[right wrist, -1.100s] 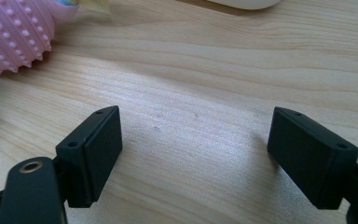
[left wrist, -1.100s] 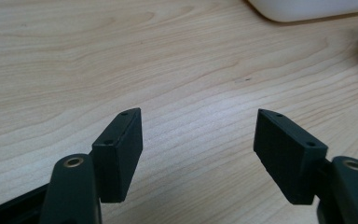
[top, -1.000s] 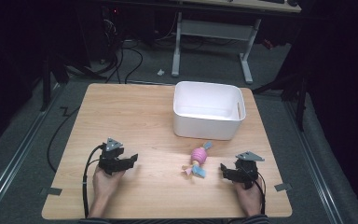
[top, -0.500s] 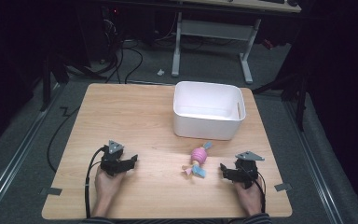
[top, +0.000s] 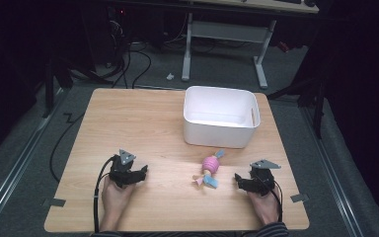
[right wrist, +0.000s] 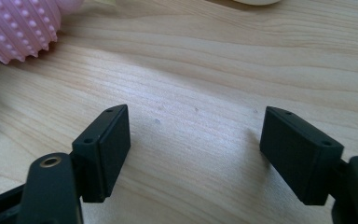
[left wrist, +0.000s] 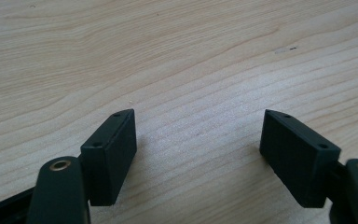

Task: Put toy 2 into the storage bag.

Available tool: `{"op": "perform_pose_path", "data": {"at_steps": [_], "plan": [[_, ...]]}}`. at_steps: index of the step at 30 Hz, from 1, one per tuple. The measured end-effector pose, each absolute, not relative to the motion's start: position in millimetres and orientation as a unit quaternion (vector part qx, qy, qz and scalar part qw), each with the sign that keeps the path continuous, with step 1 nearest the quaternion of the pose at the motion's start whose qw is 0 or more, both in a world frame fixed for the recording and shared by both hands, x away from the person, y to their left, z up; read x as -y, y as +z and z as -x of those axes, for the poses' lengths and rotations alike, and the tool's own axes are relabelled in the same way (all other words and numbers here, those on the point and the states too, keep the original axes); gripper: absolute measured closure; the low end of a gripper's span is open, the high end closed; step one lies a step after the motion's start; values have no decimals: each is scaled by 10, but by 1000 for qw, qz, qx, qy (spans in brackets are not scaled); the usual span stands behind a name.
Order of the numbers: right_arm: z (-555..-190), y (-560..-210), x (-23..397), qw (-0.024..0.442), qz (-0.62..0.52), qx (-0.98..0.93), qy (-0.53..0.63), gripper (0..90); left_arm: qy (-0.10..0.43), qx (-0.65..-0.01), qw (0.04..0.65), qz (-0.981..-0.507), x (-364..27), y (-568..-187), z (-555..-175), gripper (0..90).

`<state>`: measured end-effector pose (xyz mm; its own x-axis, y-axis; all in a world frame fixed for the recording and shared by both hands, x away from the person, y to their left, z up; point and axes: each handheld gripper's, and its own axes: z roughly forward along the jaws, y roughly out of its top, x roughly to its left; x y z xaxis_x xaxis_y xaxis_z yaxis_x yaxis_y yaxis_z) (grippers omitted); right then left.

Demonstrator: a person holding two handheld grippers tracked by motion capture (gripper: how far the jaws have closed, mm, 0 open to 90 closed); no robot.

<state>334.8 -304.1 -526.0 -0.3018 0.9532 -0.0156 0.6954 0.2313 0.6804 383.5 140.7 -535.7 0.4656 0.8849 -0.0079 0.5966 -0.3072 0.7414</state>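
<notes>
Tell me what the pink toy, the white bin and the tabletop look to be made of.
Pink toy: likely soft rubber or silicone, matte, covered in small molded bumps, seen close in the right gripper view.
White bin: seems to be molded plastic, smooth with a slight sheen, rounded corners.
Tabletop: light wood or wood-look laminate, matte; grain lines run across it, which of the two is unclear.

You had one wooden table (top: 128, 118) in front of you. On it sat one white bin (top: 221, 122), far and to the right. Near you lay one pink bumpy toy (top: 209, 165). You held two grippers, one left gripper (top: 139, 174) and one right gripper (top: 240, 180).
</notes>
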Motion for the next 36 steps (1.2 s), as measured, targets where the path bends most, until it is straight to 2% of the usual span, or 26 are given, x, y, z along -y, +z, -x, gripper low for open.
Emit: {"op": "perform_pose_path", "data": {"at_steps": [10, 15, 36], "plan": [[-3196, -5148, 3038, 215, -530, -757, 316, 301, 206, -474, 349, -782, -1407, -5358, -3836, 271], [-3138, -5077, 2996, 202, -511, -767, 331, 352, 206, -474, 349, -782, -1407, -5358, -3836, 270], [-3297, -4839, 2586, 183, -457, -798, 347, 331, 206, -475, 349, -781, -1406, -5358, -3827, 267]]}}
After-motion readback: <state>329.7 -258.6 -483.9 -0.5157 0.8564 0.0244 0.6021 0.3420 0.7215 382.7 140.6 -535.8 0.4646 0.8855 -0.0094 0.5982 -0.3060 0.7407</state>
